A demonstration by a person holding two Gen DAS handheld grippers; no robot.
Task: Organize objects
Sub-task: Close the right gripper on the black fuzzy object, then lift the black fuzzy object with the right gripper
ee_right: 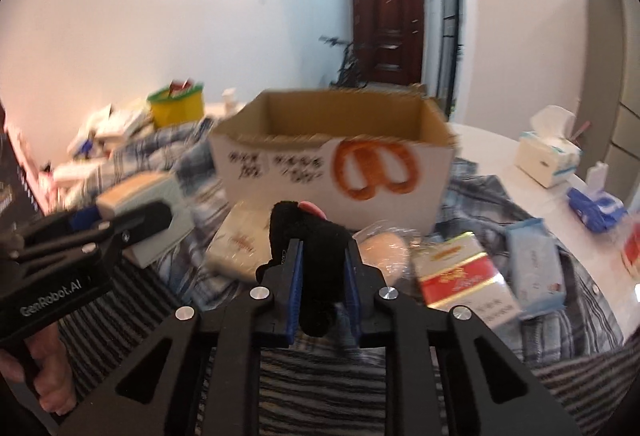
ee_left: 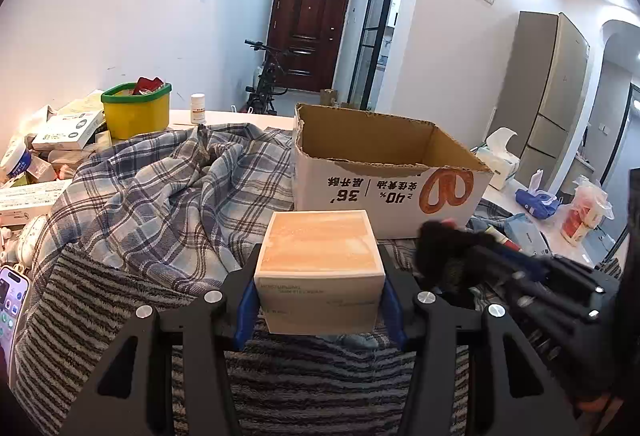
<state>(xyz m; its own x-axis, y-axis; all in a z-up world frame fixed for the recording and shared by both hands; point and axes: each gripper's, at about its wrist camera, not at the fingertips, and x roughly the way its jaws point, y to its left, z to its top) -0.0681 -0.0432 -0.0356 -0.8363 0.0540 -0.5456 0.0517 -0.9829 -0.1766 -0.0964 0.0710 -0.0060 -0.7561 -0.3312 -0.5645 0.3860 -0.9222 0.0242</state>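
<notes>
Right gripper (ee_right: 320,272) clamps a black plush toy (ee_right: 308,236) before the open cardboard box (ee_right: 332,171); left gripper (ee_right: 148,224) grips a small carton (ee_right: 140,191) alongside.

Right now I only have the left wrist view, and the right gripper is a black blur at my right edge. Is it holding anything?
Observer: Yes. The right gripper is shut on a black fuzzy plush item, with its blue pads pressing both sides.
Operator: Anything left of it?
Observer: A white plastic-wrapped packet lies just left of the plush item.
Operator: And to the right?
Observer: A red-and-white carton lies flat there.
</notes>
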